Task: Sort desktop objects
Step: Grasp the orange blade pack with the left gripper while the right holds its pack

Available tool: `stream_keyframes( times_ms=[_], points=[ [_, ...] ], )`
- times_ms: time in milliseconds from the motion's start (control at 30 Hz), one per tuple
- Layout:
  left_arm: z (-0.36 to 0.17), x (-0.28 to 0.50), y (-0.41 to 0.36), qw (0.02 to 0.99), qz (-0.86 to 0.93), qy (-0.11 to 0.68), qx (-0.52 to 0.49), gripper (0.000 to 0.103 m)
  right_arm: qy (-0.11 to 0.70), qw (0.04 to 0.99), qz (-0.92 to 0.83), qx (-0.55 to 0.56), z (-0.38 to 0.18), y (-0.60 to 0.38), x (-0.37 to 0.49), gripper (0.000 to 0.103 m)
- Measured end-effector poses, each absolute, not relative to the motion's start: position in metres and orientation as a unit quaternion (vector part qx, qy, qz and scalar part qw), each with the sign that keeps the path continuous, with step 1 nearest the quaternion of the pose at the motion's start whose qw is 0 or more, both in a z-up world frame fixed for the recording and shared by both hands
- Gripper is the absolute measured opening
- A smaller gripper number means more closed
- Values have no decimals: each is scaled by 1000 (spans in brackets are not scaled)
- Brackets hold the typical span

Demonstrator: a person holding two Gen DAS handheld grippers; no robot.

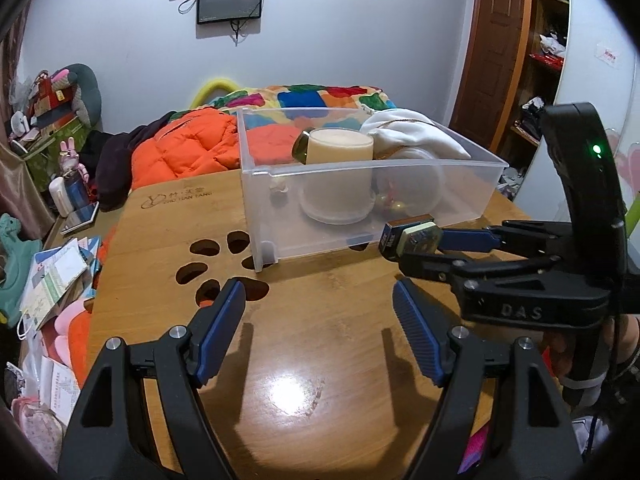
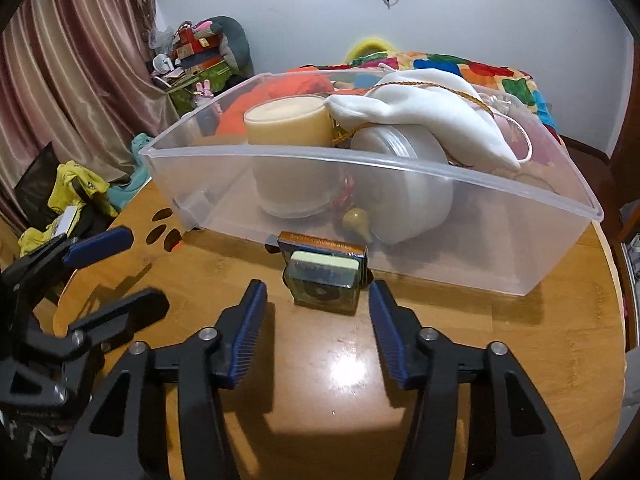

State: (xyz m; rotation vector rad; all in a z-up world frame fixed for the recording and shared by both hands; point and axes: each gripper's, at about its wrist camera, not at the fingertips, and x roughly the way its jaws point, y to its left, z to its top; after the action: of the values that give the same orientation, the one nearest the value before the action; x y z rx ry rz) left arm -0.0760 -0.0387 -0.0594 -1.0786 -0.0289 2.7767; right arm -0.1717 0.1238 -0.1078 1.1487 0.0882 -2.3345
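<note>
A clear plastic bin (image 1: 400,224) (image 2: 472,216) stands on the wooden table (image 1: 320,340). It holds a cream candle jar (image 1: 340,150) (image 2: 288,120), a white cloth pouch (image 2: 424,120) and a round clear container (image 2: 404,184). A small dark box with a pale front (image 2: 325,276) (image 1: 408,240) lies on the table against the bin's near wall. My right gripper (image 2: 318,320) is open, its fingers on either side of the box and just short of it. My left gripper (image 1: 318,320) is open and empty over bare table.
Paw-shaped cutouts (image 1: 224,264) pierce the table at the left. A bed with an orange jacket (image 1: 180,148) lies behind. Papers and clutter (image 1: 56,280) sit beyond the table's left edge. Shelves (image 1: 544,80) stand at the right.
</note>
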Motion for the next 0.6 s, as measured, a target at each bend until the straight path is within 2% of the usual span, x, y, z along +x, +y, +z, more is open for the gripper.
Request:
stream_keyframes(
  times_ms=[233,600],
  points=[
    [-64,-78,-39,91,925,-14,-369,76,25,244,-872,423,-107,123,-174,34],
    [-61,-89,-17,96,921,-9,-377,76,-1,255,-871,420,-107,142,-174,33]
  ],
)
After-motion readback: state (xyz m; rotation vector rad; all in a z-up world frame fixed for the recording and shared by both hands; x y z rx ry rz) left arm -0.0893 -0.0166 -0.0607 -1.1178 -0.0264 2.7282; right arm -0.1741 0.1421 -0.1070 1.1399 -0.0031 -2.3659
